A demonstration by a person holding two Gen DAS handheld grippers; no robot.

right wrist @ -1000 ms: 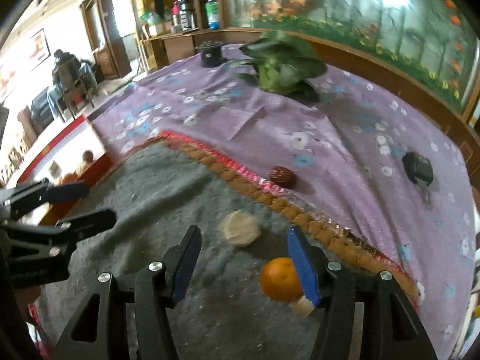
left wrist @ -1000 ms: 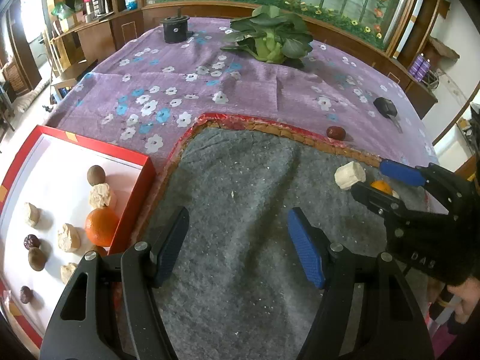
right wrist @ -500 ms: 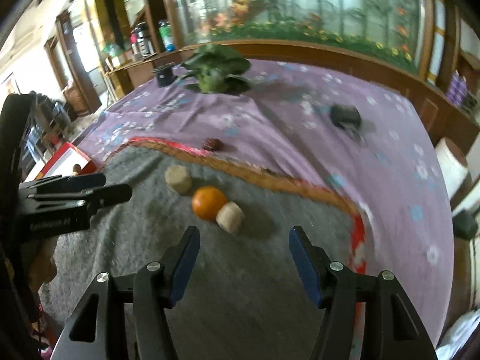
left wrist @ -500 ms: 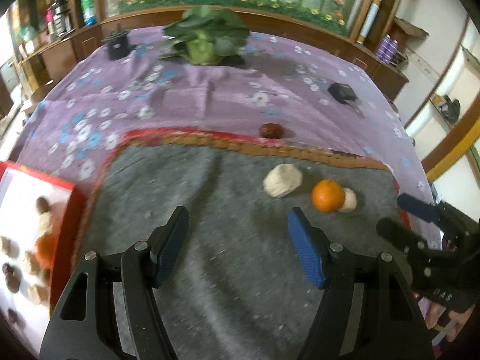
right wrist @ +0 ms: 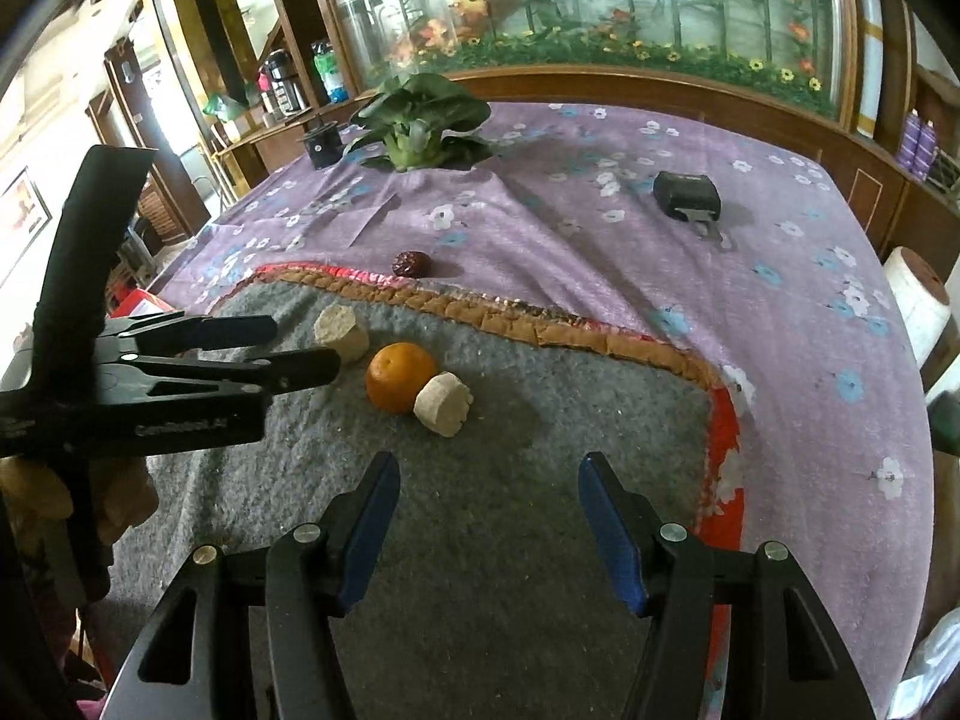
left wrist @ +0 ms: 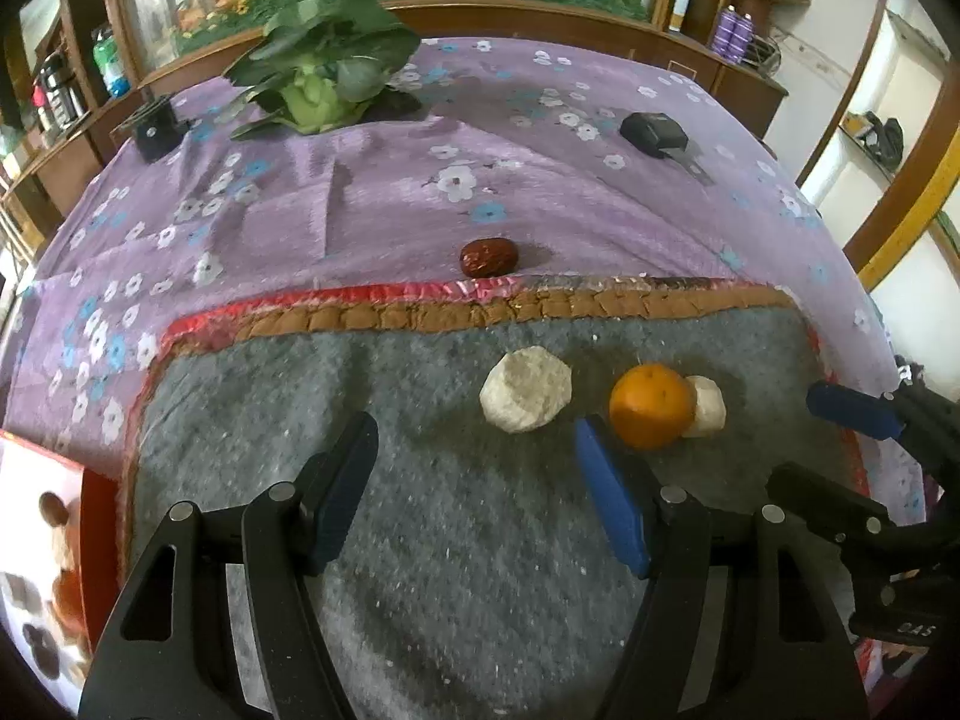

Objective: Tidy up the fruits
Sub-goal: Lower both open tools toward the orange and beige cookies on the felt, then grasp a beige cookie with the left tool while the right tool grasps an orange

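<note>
An orange (left wrist: 651,405) (right wrist: 401,377) lies on the grey mat (left wrist: 480,570), touching a small pale chunk (left wrist: 707,407) (right wrist: 444,404). A larger pale chunk (left wrist: 525,389) (right wrist: 341,335) lies to its left. A dark red date (left wrist: 488,256) (right wrist: 411,264) sits on the purple cloth beyond the mat's edge. My left gripper (left wrist: 474,468) (right wrist: 270,345) is open and empty, just short of the larger chunk and the orange. My right gripper (right wrist: 489,498) (left wrist: 840,444) is open and empty, near the mat's right side. A red tray (left wrist: 48,570) with several fruits is at the far left.
A leafy green vegetable (left wrist: 324,78) (right wrist: 420,120), a small black pot (left wrist: 156,132) and a black device (left wrist: 654,132) (right wrist: 687,195) lie on the flowered purple cloth (left wrist: 360,192). A wooden cabinet with painted glass stands behind the table. A paper roll (right wrist: 918,294) stands at the right.
The left gripper has swung right, away from the red tray, and closer to the pale chunk and orange. The right gripper has backed off from the orange toward the mat's right side.
</note>
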